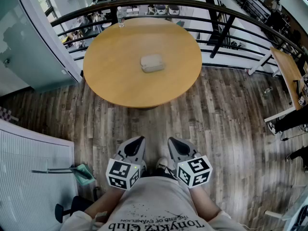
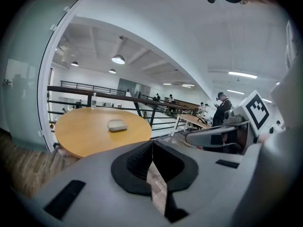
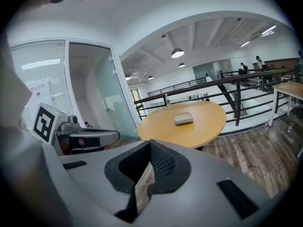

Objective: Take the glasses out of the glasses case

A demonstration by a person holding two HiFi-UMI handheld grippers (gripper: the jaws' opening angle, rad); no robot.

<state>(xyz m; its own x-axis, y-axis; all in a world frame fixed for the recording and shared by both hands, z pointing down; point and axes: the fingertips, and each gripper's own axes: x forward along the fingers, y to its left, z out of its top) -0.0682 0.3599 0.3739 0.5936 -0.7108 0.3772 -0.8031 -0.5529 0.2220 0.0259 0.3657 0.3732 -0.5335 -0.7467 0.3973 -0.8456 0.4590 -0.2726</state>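
While we stand back from the round wooden table, both tongs sit low and close against our body, well apart from the glasses case, which lies flat near the middle of the tabletop with its lid down. We see it as a pale grey box with rounded corners, and nothing else lies beside it. On the far left edge of the table stands a clear water bottle, upright, just in front of the dark railing that curves round the far side. Our left gripper points towards the table from the near side, and its own view shows its jaws clenched, tips meeting, with only a sliver of floor showing through lower down and nothing caught between them. Our right gripper sits just beside it on the right, and its view shows the same: jaws pressed together at the tips and gripping nothing. Each carries its marker cube on the near end, close to our grey shirt. Between the tongs and the table stretches bare wood-plank floor. Far off to the right we see the edge of another wooden desk, and to the left a glass partition
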